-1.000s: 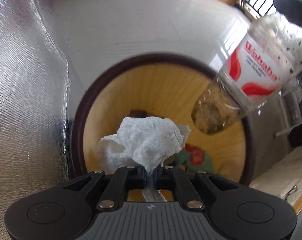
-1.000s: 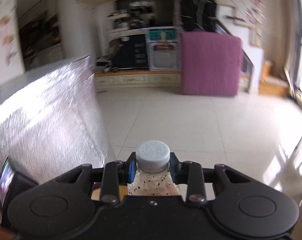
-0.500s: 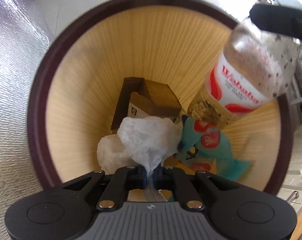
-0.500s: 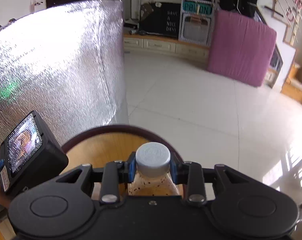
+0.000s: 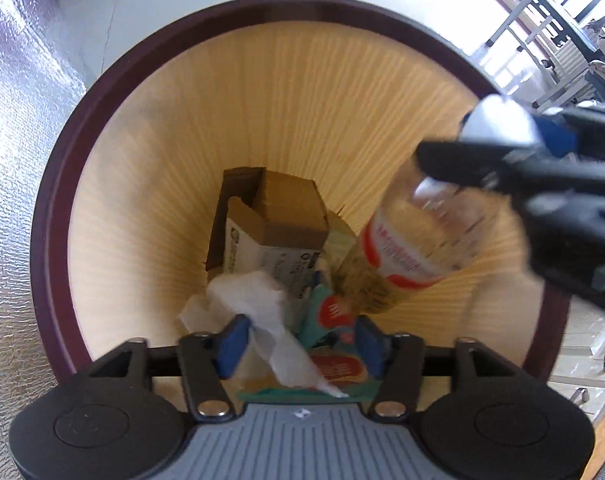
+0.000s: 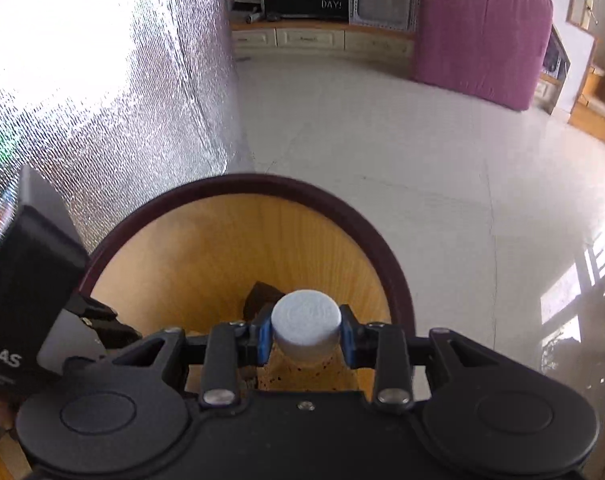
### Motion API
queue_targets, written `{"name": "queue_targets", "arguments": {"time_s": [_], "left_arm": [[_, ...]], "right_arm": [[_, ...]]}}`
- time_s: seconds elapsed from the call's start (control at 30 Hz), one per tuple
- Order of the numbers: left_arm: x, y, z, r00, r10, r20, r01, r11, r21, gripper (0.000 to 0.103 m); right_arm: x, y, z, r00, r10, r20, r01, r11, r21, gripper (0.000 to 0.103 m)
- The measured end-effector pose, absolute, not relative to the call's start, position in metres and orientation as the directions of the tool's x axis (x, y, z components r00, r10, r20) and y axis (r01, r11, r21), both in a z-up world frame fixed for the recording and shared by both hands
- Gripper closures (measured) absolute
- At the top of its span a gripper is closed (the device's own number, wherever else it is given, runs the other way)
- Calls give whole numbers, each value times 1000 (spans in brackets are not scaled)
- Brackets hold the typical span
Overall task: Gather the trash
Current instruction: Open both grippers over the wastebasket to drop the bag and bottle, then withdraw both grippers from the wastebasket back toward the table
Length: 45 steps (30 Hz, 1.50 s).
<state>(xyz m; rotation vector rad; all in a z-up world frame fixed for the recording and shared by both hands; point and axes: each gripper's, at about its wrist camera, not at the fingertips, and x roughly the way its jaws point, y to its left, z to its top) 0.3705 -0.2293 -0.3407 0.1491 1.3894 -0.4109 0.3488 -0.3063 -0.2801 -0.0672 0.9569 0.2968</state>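
I look straight down into a round wooden bin (image 5: 262,80) with a dark rim. My left gripper (image 5: 298,344) hangs over its mouth, jaws opening, and the white crumpled tissue (image 5: 262,312) lies loose between the blue pads, with the right pad clear of it. A clear plastic bottle (image 5: 418,236) with a red and white label hangs neck-up inside the bin at the right. My right gripper (image 6: 305,338) is shut on the bottle's neck under its white cap (image 6: 305,320). The bin (image 6: 238,232) lies right below it.
At the bin's bottom lie a cardboard box (image 5: 270,228) and a teal and red wrapper (image 5: 334,320). A silver foil-covered surface (image 6: 94,92) rises to the left of the bin. White tiled floor (image 6: 422,160) stretches beyond, with a pink mattress (image 6: 482,32) against the far wall.
Both grippers have come down over the bin. The left jaws have spread apart and released the tissue. The bottle has sunk deeper into the bin and tilted more upright.
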Motion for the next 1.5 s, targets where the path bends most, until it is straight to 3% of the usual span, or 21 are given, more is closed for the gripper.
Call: {"name": "queue_targets", "arguments": {"time_s": [0.13,0.2,0.27,0.3,0.5,0.7,1.17,1.5], "left_arm": [[365,-235,-328,136,-226,-965,376,913,-161,19],[363,-237,-319,152,-238,-959,383,909,-165,14],[363,-237,-313,167,-233,-958,386,910,-154,4],[362,-236,-310,178,-231,-957,383,912,-149,3],[356,-225,-292,203,-236,-950,356,922,-153,0],[344,-209,-272,220,-248,-943,328,930,-168,0],[316,-184,-202,337,-277,-900,285,941,-182,0],[289,-165,-157,410,-270,-871,271,948,-166,0]], "right_arm": [[354,-304,-287,453,213,-866,-272,958,93,69],[355,-310,-284,431,225,-874,-236,963,131,58],[353,-317,-277,436,236,-869,-190,967,167,38],[353,-322,-272,439,245,-865,-170,968,188,36],[347,-342,-246,460,282,-842,-99,959,267,27],[331,-348,-227,464,282,-840,-73,957,281,26],[276,-352,-174,511,220,-831,-8,968,251,0],[249,-347,-144,560,183,-808,12,973,229,0]]}}
